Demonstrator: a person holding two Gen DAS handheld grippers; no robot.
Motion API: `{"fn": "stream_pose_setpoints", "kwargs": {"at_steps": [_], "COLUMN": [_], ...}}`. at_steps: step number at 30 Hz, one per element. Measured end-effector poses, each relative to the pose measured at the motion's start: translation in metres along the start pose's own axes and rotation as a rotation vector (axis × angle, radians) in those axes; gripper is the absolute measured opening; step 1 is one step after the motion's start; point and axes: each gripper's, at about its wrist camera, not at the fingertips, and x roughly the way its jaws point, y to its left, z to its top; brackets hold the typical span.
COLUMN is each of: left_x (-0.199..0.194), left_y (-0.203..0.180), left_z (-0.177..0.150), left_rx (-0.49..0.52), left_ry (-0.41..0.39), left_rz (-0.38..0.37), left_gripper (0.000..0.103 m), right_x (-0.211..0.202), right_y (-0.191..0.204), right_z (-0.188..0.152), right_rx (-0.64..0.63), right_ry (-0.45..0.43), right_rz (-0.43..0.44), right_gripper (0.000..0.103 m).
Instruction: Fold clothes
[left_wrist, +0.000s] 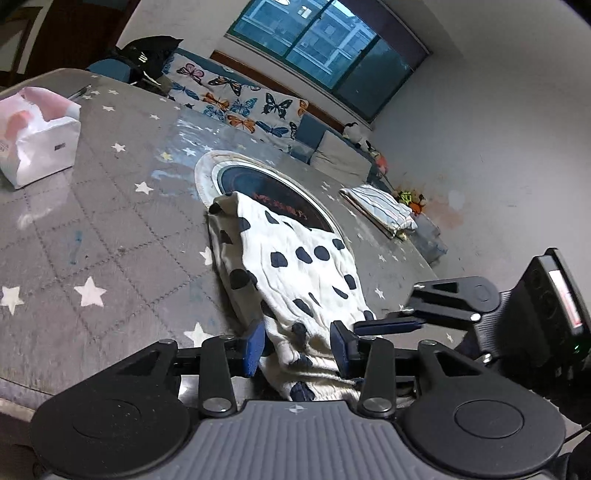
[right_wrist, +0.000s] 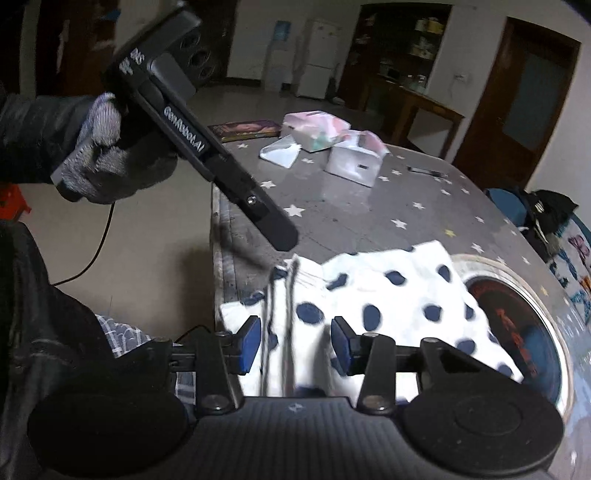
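Looking along the left gripper (left_wrist: 297, 345), the spotted garment (left_wrist: 291, 266) is lying on the grey table (left_wrist: 92, 229) and is running away from the claw, its long axis pointing toward the round dark plate (left_wrist: 273, 199) in the middle of the table, where its far end is resting on the rim. The near end of the cloth is bunching between the two blue pads (left_wrist: 255, 345); the jaws are standing partly open, and the left pad seems to be touching the fabric while the right one is just beside it, so I am judging that nothing is firmly gripped. The right gripper (left_wrist: 417, 314) is appearing at the right edge, just beside the same near end, so both claws are equally close to it. A folded striped cloth (left_wrist: 380, 210) is lying well apart near the far edge. Looking along the right gripper (right_wrist: 295, 347), the garment (right_wrist: 388, 295) is spreading forward and to the right toward the plate (right_wrist: 524, 310), its near edge hanging at the table corner. Here too the jaws are partly open with blurred fabric between the pads (right_wrist: 249, 345), not clearly pressed. The gloved left hand (right_wrist: 107, 166) is holding its gripper above the cloth's left corner. The next move, I think, depends on both claws closing on this near end.
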Motion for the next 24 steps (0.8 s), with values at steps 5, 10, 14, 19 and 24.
{"fn": "stream_pose_setpoints", "kwargs": {"at_steps": [5, 10, 14, 19, 24], "left_x": [-0.004, -0.002, -0.001, -0.001, 0.010], "left_y": [0.003, 0.001, -0.003, -0.008, -0.014], "left_z": [0.002, 0.005, 0.012, 0.020, 0.025], "left_rx": [-0.015, -0.012, 0.001, 0.020, 0.034], "left_ry": [-0.017, -0.021, -0.037, -0.061, -0.052], "left_rz": [0.011, 0.007, -0.005, -0.023, -0.049], "left_gripper": [0.046, 0.051, 0.052, 0.053, 0.053], "right_x": [0.015, 0.010, -0.008, -0.020, -0.010], "right_y": [0.004, 0.001, -0.005, -0.007, 0.000], "right_z": [0.005, 0.002, 0.002, -0.005, -0.020], "right_rx": [-0.018, -0.001, 0.011, 0.013, 0.019], "right_ry": [0.014, 0.005, -0.032, -0.029, -0.014], "right_rz": [0.002, 0.015, 0.018, 0.061, 0.084], "right_gripper": [0.039, 0.023, 0.014, 0.013, 0.014]}}
